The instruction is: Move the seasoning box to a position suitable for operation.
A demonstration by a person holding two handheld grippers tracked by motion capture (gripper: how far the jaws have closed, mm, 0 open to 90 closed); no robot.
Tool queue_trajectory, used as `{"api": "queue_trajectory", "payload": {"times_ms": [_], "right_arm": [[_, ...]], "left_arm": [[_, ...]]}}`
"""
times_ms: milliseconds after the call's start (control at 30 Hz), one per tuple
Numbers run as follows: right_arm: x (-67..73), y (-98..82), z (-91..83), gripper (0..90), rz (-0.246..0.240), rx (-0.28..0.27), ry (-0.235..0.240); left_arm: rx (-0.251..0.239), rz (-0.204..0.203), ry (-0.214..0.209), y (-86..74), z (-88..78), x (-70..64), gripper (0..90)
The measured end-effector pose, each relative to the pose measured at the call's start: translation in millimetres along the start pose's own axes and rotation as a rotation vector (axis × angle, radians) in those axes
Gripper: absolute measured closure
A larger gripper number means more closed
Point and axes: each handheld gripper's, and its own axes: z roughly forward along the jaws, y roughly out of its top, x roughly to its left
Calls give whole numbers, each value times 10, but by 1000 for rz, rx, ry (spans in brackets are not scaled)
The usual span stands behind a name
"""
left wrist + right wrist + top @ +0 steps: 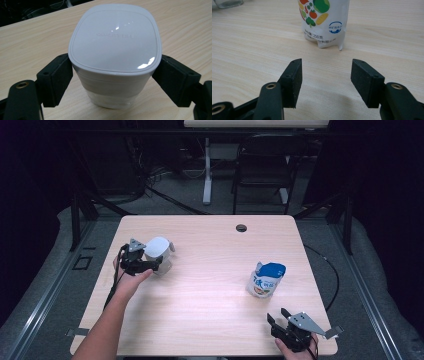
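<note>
Setting: dim workroom, black folding chair (261,167) behind; light wooden table (210,320) with a cable hole (241,228) at its far edge.

Item 1: white lidded container (115,50), clear lower body, upright on the table's left part. The left gripper (150,265) has its jaws pressed to both flanks just under the lid rim.
Risk: the body narrows downward and looks smooth, so a lift may let it slide until the rim catches; a lid that is merely seated could pop off.

Item 2: blue-and-white printed pouch (265,280), standing on the right part, top crumpled.
Risk: soft and light, so a nudge from one jaw may tip it.

Item 3: right gripper (325,82), jaws spread wide and empty, near the front edge, pointed at the pouch, apart from it.
</note>
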Motion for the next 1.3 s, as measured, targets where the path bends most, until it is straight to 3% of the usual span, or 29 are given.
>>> {"api": "queue_trajectory", "payload": {"times_ms": [333,400,667,867,1300], "right_arm": [[6,1,8,420,-2,6,0],[7,-2,12,421,-5,8,2],[14,-9,21,420,-4,8,6],[10,-11,19,420,-3,7,7],[19,-7,23,420,-9,6,5]], "left_arm": [[-3,-4,6,-27,-38,-33,187],[-12,-22,3,-21,-22,-33,183],[-1,-39,-6,106,72,-16,139],[15,-26,-6,126,154,-16,147],[20,-14,-8,120,125,-44,160]]}}
